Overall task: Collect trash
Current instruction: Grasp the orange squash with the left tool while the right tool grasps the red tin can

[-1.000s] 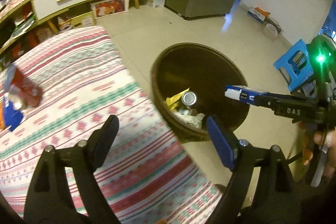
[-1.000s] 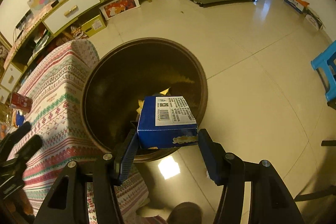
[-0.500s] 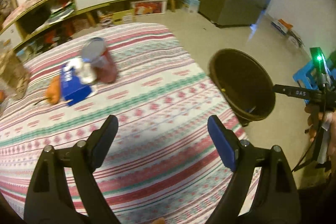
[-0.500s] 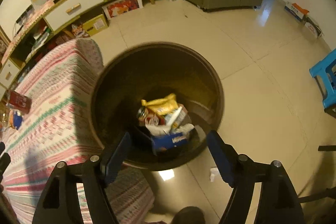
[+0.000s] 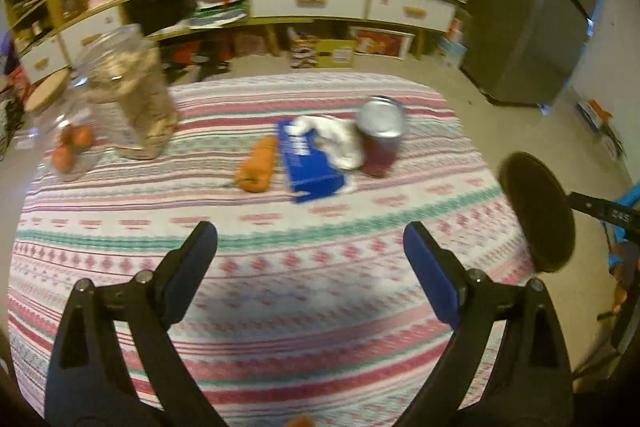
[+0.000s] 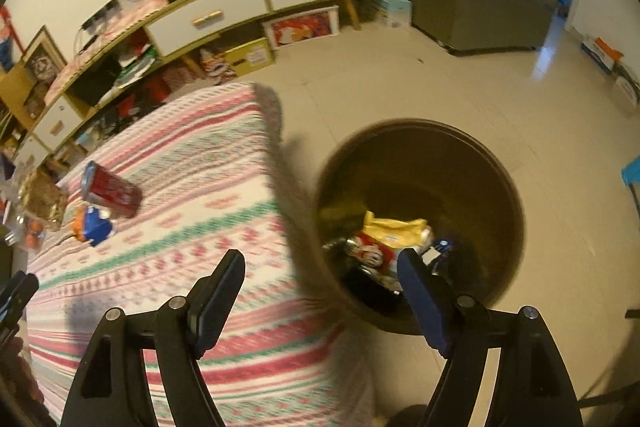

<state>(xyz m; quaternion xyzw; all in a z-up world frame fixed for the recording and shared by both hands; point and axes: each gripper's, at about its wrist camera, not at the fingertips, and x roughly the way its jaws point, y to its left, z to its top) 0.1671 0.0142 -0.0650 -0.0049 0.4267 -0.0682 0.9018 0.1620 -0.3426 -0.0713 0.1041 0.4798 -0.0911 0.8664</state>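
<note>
My left gripper (image 5: 310, 245) is open and empty above the striped tablecloth (image 5: 280, 291). Beyond it lie a blue box (image 5: 310, 161), a crumpled white tissue (image 5: 338, 139), an upright red can (image 5: 380, 137) and an orange carrot-like item (image 5: 258, 165). My right gripper (image 6: 320, 275) is open and empty over the table corner beside the brown trash bin (image 6: 472, 155). The bin holds a yellow wrapper (image 6: 394, 229), a can and a blue box (image 6: 442, 247). The red can (image 6: 112, 191) and blue box (image 6: 94, 227) also show in the right wrist view. The bin shows at the left view's right edge (image 5: 536, 215).
A glass jar (image 5: 128, 99) and a clear container of orange fruit (image 5: 70, 147) stand at the table's far left. A low white-drawer cabinet (image 5: 320, 3) and a grey fridge (image 5: 532, 19) line the far wall. A blue stool (image 6: 634, 173) stands right of the bin.
The right gripper opened and dropped the blue box into the bin, then swung left toward the table. The left gripper swung left from the bin to face the items on the table.
</note>
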